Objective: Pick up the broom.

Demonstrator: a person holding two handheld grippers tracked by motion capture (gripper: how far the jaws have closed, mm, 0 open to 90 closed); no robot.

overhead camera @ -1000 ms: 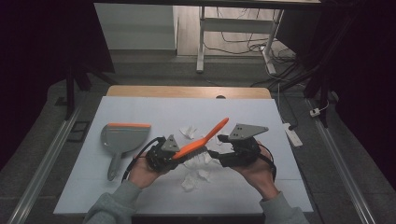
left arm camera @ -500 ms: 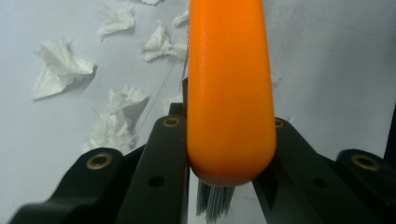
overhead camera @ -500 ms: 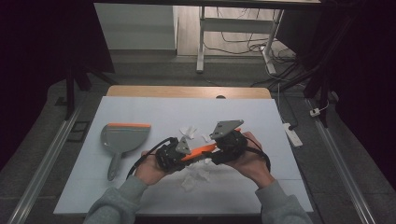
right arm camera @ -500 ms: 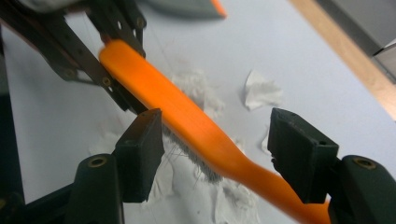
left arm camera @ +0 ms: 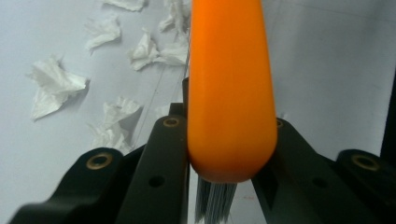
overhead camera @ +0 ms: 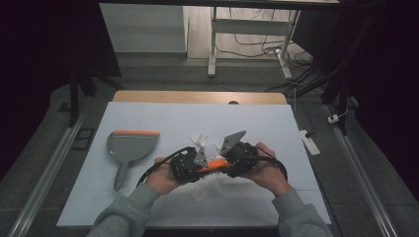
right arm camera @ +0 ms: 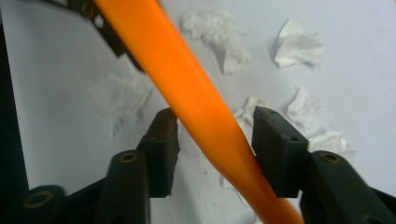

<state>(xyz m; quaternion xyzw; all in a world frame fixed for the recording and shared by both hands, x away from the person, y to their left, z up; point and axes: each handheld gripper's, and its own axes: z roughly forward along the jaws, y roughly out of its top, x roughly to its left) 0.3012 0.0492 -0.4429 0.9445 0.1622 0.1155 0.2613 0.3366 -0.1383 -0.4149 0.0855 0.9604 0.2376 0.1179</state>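
Brush (overhead camera: pixel 213 165): orange handle, grey bristles; held level above the table (overhead camera: pixel 148 118), between both hands, over the paper scraps (overhead camera: pixel 200 139).
Left gripper (overhead camera: pixel 199 165): clamped tight on the thick handle end, as a second ago.
Right gripper (right arm camera: pixel 215 135): now brought in from the right to the thin handle end; jaws just closing, narrowed around the handle, one pad touching, other side a gap.
Dustpan (overhead camera: pixel 129 146): flat at left, untouched.
Reading: handover or two-handed grip likely forming; sweeping not yet begun.

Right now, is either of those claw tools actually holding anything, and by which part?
The left gripper is clamped on the orange brush at its thick end, above the bristles. The right gripper has its jaws around the thin handle, just closing, not yet clamped.
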